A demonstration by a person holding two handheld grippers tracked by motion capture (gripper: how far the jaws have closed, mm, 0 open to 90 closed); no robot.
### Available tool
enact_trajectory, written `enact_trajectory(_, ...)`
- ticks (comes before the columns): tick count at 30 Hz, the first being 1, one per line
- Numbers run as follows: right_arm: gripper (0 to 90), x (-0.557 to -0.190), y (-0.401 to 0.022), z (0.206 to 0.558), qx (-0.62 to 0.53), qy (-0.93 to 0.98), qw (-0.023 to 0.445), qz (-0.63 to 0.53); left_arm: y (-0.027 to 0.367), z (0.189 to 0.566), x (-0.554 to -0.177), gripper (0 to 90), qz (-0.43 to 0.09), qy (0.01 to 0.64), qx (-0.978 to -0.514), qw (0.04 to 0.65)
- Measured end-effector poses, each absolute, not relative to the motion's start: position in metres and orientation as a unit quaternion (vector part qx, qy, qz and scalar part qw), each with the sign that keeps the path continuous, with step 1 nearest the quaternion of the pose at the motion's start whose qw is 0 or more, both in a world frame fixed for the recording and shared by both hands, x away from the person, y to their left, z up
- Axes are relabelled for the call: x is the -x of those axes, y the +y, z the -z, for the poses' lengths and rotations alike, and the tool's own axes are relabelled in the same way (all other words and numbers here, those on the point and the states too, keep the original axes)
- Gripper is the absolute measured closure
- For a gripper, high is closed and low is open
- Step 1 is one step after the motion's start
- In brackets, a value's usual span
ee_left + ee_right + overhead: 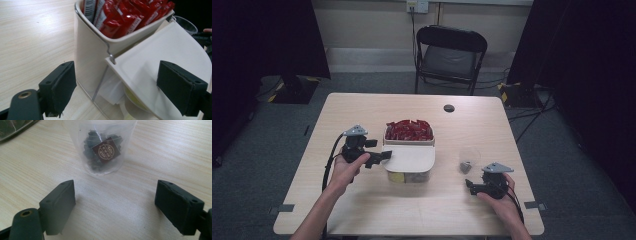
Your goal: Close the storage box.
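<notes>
Table (362, 200) with container (409, 152), cup (468, 160).

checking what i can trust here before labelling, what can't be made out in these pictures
- Lower compartment of the white container: left gripper view, its lid covers what lies inside; something yellow, unclear.
- Red packets: print too blurred to read; top edge cuts them off.
- Dark contents of the clear cup: right gripper view, cloudy wall blurs them; only a square tag is clear.
- Left gripper: high view, contact with lid too small to tell.

Bare table (377, 210) lies open in front; the white container (409, 150) and, apparently, a clear cup (468, 159) block mid-table.
</notes>
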State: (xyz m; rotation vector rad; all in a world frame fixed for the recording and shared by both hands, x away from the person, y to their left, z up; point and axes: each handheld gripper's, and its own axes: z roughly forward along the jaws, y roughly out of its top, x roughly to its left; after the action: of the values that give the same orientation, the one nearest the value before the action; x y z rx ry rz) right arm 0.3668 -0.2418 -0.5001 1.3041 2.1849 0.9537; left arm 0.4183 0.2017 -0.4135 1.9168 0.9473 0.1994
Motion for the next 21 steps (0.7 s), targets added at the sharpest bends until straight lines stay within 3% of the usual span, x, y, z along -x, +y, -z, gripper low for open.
enact_trajectory(14, 16.4, -0.366, -0.242, 0.5, -0.471, 0.785, 0.212, -0.343, 0.228, 0.406, -0.397, 15.6, -0.114, 0.395, -0.783, 0.467)
enact_trajectory(21, 16.3, -0.365, -0.244, 0.5, -0.476, 0.781, 0.216, -0.342, 0.252, 0.422, -0.388, 15.6, -0.118, 0.418, -0.785, 0.441)
